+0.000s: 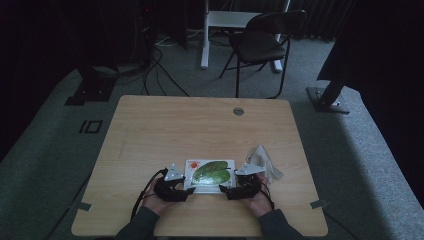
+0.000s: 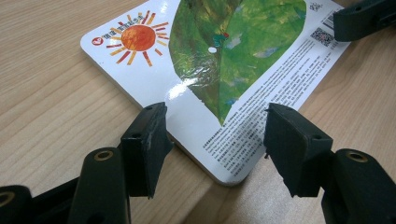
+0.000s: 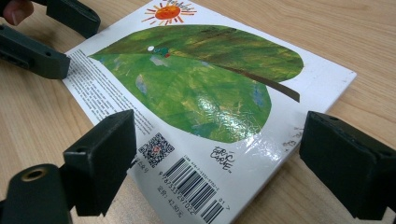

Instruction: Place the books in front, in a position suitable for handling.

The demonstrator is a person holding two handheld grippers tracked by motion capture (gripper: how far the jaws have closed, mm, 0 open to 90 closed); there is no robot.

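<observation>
A board book [image 1: 210,175] lies flat near the table's front edge, back cover up, with a green leaf, an orange sun and a barcode. My left gripper [image 1: 186,192] sits at its front left corner. In the left gripper view the open jaws [image 2: 217,135] stand on either side of that corner [image 2: 229,168], without pressing on it. My right gripper [image 1: 226,191] sits at the book's front right corner. Its open jaws [image 3: 224,163] straddle the barcode end [image 3: 196,186]. The left gripper [image 3: 78,45] shows at the book's far side in the right gripper view.
A crumpled clear wrapper [image 1: 265,164] lies just right of the book, beside the right hand. The wooden table [image 1: 200,125] has a round grommet [image 1: 238,111] near its far edge. A folding chair [image 1: 260,42] stands on the carpet beyond.
</observation>
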